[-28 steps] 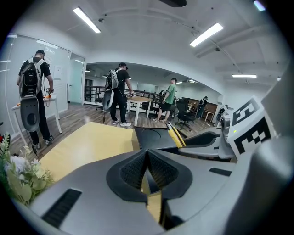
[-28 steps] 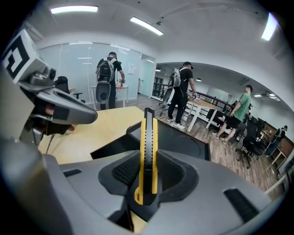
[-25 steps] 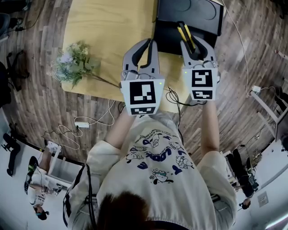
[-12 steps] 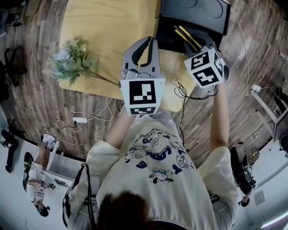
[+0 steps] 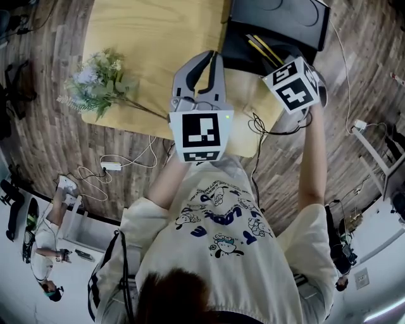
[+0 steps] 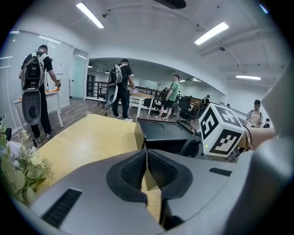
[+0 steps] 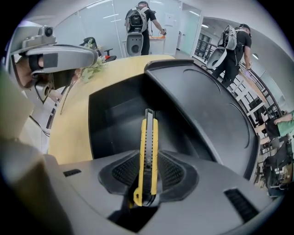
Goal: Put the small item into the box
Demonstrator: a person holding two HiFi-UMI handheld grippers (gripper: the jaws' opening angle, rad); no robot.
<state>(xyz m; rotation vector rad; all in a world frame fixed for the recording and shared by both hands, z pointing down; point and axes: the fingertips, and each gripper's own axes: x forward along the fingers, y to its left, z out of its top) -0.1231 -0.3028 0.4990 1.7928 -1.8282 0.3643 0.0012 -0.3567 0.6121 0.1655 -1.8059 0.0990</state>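
The small item is a yellow-and-black utility knife, and my right gripper is shut on it, pads pressing both its sides. The knife's tip points into the open black box, beside the box's raised lid. In the head view the knife reaches over the box at the table's far right, with the right gripper tilted behind it. My left gripper hovers over the wooden table, shut and empty; in its own view the pads meet.
A bunch of artificial flowers lies on the table's left part. Cables and a power strip trail on the wood floor below the table's near edge. Several people with backpacks stand at desks beyond the table.
My right gripper has swung right and forward with the knife and turned, so its marker cube now tilts. The left gripper has stayed where it was.
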